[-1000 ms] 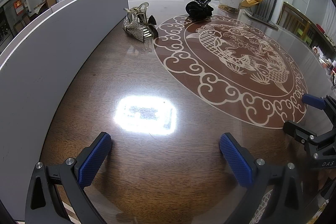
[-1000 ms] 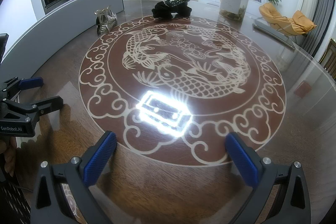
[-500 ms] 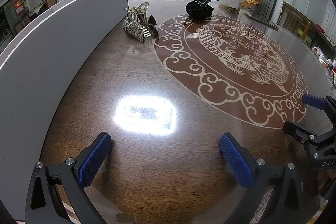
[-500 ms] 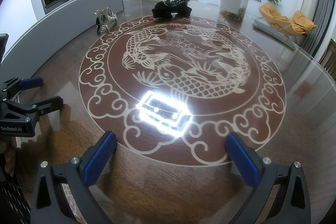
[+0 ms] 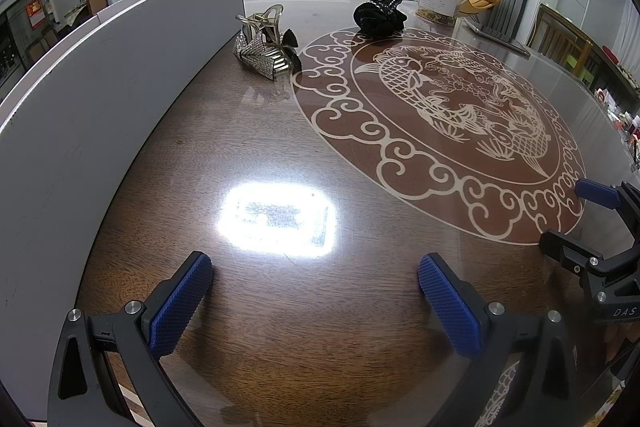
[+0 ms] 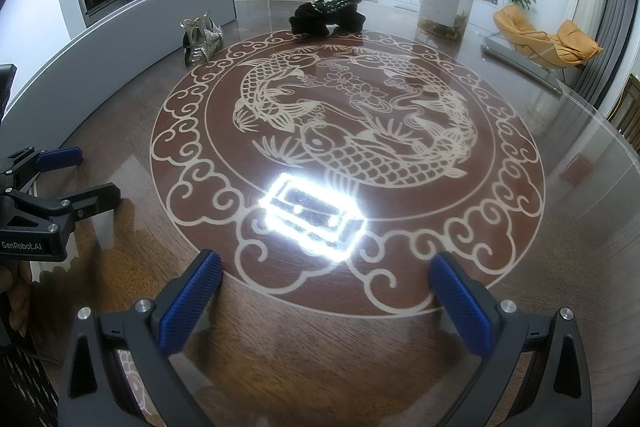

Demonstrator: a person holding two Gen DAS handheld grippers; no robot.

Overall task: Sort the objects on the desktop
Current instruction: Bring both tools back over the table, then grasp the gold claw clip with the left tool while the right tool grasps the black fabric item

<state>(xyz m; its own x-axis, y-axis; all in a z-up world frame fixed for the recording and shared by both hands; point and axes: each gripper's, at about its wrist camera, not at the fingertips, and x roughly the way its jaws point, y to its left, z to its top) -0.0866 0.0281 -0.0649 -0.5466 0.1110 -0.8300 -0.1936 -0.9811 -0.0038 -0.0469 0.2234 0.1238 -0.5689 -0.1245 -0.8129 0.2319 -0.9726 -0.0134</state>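
A glittery silver high-heeled shoe (image 5: 264, 47) lies at the far left of the round wooden table (image 5: 280, 155), next to the grey partition; it also shows in the right wrist view (image 6: 200, 39). A black fabric bundle (image 5: 378, 17) lies at the far side, also in the right wrist view (image 6: 326, 15). My left gripper (image 5: 314, 291) is open and empty over the near table. My right gripper (image 6: 324, 291) is open and empty, to the right of the left one. Both are far from the objects.
A grey curved partition (image 5: 100, 79) runs along the table's left edge. A clear glass tank (image 6: 446, 7) stands at the far side. A flat grey slab (image 6: 520, 63) lies at the far right. A carp medallion (image 6: 348, 143) marks the table's middle.
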